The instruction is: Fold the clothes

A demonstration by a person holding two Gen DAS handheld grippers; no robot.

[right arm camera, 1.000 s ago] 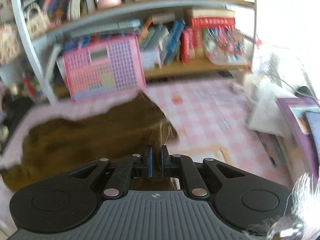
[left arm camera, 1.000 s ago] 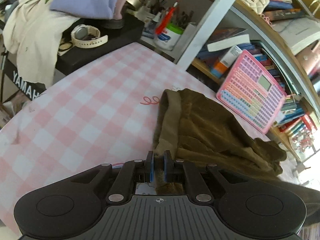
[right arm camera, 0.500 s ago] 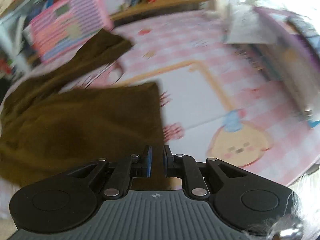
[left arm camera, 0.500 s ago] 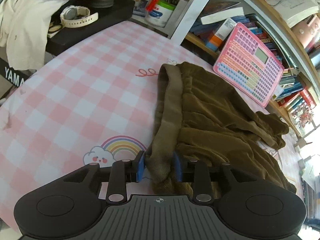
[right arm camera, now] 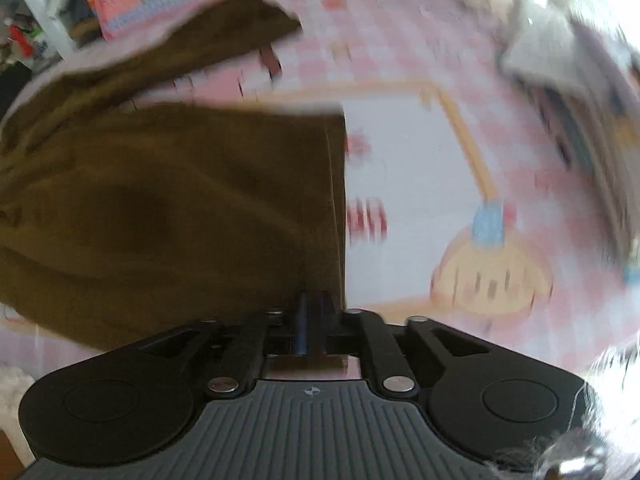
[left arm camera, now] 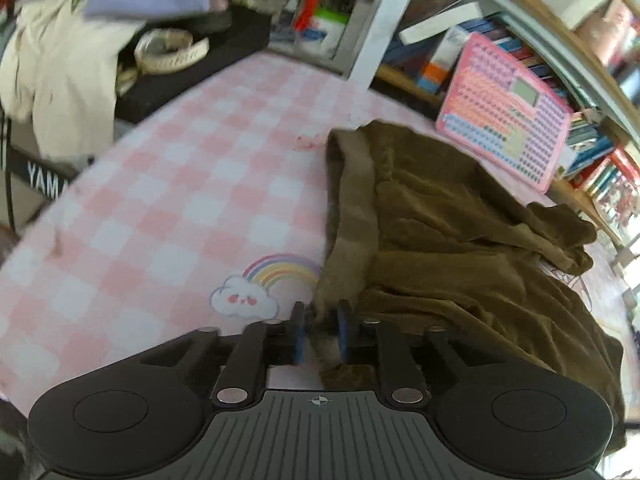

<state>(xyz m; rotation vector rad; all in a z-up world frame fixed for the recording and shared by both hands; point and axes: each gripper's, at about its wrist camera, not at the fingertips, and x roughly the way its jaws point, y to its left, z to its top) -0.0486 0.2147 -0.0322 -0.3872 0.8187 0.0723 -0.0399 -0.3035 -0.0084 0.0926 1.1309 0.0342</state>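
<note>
A pair of brown velvety trousers (left arm camera: 448, 232) lies on the pink checked tablecloth (left arm camera: 168, 200). Its waistband (left arm camera: 352, 208) runs from the far side toward my left gripper (left arm camera: 320, 320). The left jaws stand partly apart around the waistband's near end. In the right wrist view the flat trouser leg (right arm camera: 172, 204) spreads to the left, and my right gripper (right arm camera: 314, 312) is shut on its hem corner. The other leg (right arm camera: 224, 36) lies further back.
A pink toy keyboard (left arm camera: 508, 112) leans on the bookshelf behind the trousers. A black stand with a watch (left arm camera: 172, 52) and heaped clothes (left arm camera: 60, 72) sits at the far left. Books and papers (right arm camera: 560, 52) lie at the right side of the table.
The left jaws opened from shut, then narrowed a little around the waistband. The right gripper pulled the trouser leg toward the table's near edge, spreading it flat.
</note>
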